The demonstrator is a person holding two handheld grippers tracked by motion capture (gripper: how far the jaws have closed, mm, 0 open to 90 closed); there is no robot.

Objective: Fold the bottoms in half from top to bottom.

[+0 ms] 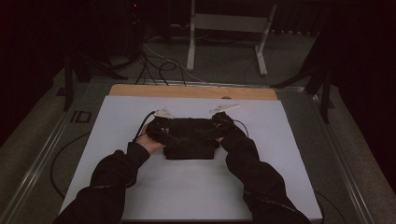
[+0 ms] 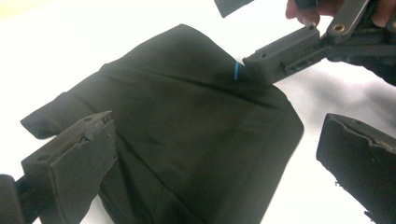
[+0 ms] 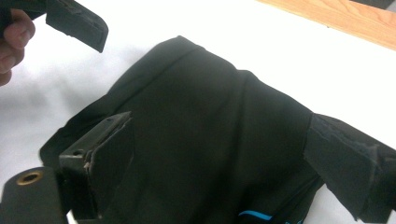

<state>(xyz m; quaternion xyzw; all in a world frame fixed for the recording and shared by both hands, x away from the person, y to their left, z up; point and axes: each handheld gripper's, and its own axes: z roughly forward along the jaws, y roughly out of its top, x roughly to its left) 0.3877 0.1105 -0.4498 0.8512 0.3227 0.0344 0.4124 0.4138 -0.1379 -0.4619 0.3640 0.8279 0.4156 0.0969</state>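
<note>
My left gripper (image 1: 158, 127) sits at the left edge of the folded black garment (image 1: 190, 138) in the middle of the white table (image 1: 280, 140), jaws spread wide over the cloth. Its own view catches a thin blue mark (image 2: 236, 71); from above, the cloth reads plain black. My right gripper (image 1: 223, 123) mirrors it at the right edge, jaws also spread, both forearms angling inward.

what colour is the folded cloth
Black, with small blue markings; the folded cloth shows best in the right gripper view.
</note>
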